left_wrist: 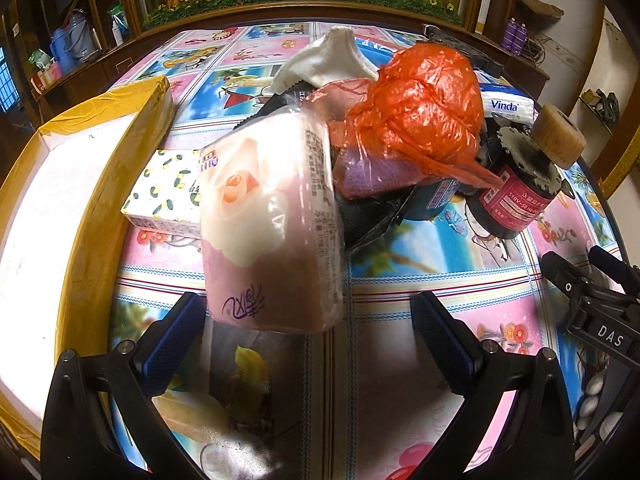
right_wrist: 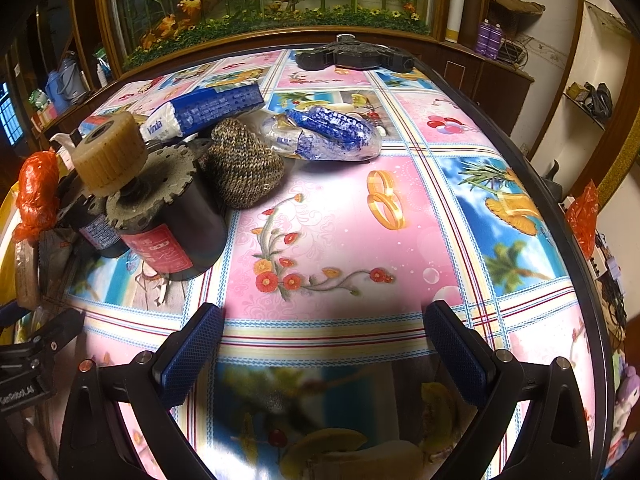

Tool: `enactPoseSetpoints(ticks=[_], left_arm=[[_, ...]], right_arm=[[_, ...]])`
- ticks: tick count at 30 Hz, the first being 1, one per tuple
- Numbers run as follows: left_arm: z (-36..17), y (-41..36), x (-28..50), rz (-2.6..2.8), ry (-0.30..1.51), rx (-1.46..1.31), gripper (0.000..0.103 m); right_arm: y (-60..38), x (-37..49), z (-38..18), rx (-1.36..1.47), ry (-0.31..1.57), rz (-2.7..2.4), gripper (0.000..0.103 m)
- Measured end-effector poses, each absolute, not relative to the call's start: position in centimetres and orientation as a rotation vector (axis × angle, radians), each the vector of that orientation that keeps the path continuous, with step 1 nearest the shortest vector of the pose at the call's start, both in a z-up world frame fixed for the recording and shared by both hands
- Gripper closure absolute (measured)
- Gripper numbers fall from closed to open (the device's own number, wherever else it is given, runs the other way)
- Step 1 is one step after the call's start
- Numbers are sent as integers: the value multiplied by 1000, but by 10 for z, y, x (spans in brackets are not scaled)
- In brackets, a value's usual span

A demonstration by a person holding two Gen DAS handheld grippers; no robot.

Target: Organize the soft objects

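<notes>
In the left wrist view a pink tissue pack point(left_wrist: 268, 224) lies just ahead of my open, empty left gripper point(left_wrist: 308, 320). Behind it sit an orange plastic bag point(left_wrist: 420, 108), a purple cloth in clear plastic point(left_wrist: 372, 176), a white cloth point(left_wrist: 328, 60) and a floral tissue box point(left_wrist: 168, 188). In the right wrist view my right gripper point(right_wrist: 324, 336) is open and empty above the tablecloth. A knitted brown hat point(right_wrist: 242, 164), a blue Vinda tissue pack point(right_wrist: 208, 110) and a crumpled blue Vinda wrapper point(right_wrist: 332, 134) lie ahead of it.
A black motor with a tan wheel point(right_wrist: 160, 208) stands left of the hat; it also shows in the left wrist view point(left_wrist: 520, 184). A white box with yellow tape point(left_wrist: 60, 208) sits at the left. A black object point(right_wrist: 356, 56) lies at the table's far edge.
</notes>
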State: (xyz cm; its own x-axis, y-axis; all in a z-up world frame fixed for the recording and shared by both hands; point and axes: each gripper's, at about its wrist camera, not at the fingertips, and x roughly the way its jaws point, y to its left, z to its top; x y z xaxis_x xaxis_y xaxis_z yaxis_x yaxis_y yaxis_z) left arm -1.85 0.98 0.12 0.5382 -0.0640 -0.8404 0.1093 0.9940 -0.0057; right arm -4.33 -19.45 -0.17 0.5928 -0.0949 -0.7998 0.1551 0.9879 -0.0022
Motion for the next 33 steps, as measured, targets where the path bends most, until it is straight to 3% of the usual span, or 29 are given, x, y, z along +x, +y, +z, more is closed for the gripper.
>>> enactPoseSetpoints(ticks=[27,33], left_arm=[[2,11,-17,-142,996,65,0],[35,51,-52,-206,894,-118,4]], right_arm=[[-186,-48,2,64,981,-154,1],[-185,-54,4,57,974,-178,1]])
